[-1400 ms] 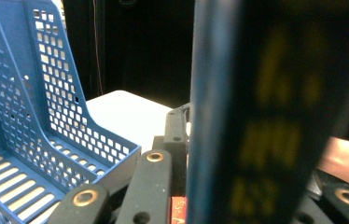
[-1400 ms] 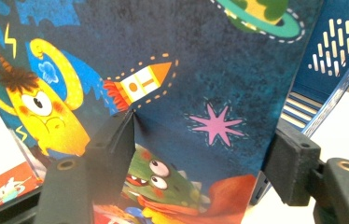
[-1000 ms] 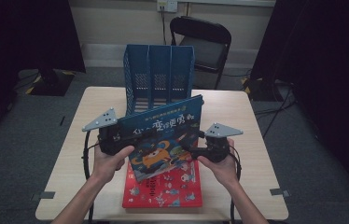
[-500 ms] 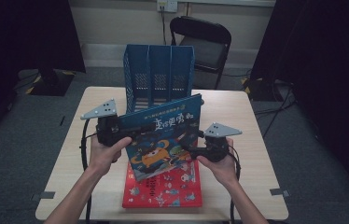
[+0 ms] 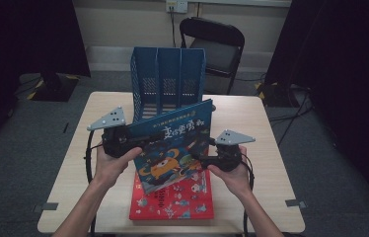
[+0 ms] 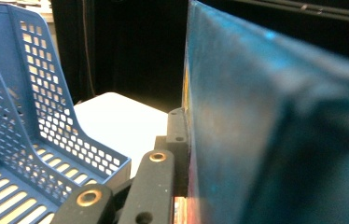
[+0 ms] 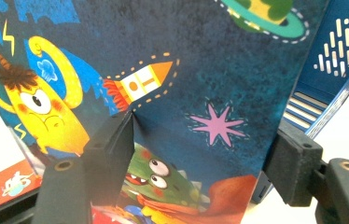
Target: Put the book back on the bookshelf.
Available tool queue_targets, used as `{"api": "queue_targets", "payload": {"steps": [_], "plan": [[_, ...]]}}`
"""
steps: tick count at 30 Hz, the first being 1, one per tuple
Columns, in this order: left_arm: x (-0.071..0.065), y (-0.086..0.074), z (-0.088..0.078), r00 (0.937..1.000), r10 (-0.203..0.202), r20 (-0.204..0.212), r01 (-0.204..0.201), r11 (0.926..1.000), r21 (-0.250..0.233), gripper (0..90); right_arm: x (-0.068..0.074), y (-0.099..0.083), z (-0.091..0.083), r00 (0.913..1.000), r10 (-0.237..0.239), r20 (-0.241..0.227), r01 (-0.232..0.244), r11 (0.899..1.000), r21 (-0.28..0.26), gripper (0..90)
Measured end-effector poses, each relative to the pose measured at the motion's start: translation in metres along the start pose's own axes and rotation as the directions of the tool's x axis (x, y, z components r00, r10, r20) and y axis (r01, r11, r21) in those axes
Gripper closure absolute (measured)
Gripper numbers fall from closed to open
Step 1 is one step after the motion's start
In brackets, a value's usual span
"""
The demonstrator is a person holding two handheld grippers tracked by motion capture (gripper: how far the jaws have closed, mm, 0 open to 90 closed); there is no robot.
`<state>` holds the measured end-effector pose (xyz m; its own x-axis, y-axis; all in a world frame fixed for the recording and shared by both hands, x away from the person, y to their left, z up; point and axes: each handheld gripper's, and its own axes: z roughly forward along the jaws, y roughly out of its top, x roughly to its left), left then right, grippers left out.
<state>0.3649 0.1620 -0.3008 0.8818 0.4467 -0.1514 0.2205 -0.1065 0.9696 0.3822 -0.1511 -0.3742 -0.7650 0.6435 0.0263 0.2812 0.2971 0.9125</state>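
Blue picture book (image 5: 172, 143): thin, stiff, light, glossy-slick.
Left claw (image 6: 182, 140) is clamping its edge; right claw (image 7: 200, 154) is straddling the opposite edge, gaping.

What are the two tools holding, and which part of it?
The blue picture book, lifted and tilted over the red book. The left tool pinches its left edge; the right tool is at its right edge, grip unclear.

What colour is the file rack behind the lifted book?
Blue, with perforated walls; the file rack shows best in the high view.

A black folding chair (image 5: 215, 47) stands behind the wooden table (image 5: 251, 116).
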Motion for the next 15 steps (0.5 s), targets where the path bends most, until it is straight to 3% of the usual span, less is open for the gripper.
{"api": "queue_targets", "payload": {"steps": [6,15], "plan": [[-0.0034,-0.0009,-0.0007,0.9996,-0.01,-0.026,0.009,0.9999,-0.004,82.9,-0.0028,-0.0011,0.0001,0.9999,0.011,-0.011,-0.011,1.0,-0.006,32.4],[0.0037,0.0022,-0.0059,0.9976,-0.046,-0.052,0.047,0.9989,0.006,83.2,-0.0106,-0.0036,-0.0064,0.9996,0.027,-0.005,-0.027,1.0,-0.008,36.7]]}}
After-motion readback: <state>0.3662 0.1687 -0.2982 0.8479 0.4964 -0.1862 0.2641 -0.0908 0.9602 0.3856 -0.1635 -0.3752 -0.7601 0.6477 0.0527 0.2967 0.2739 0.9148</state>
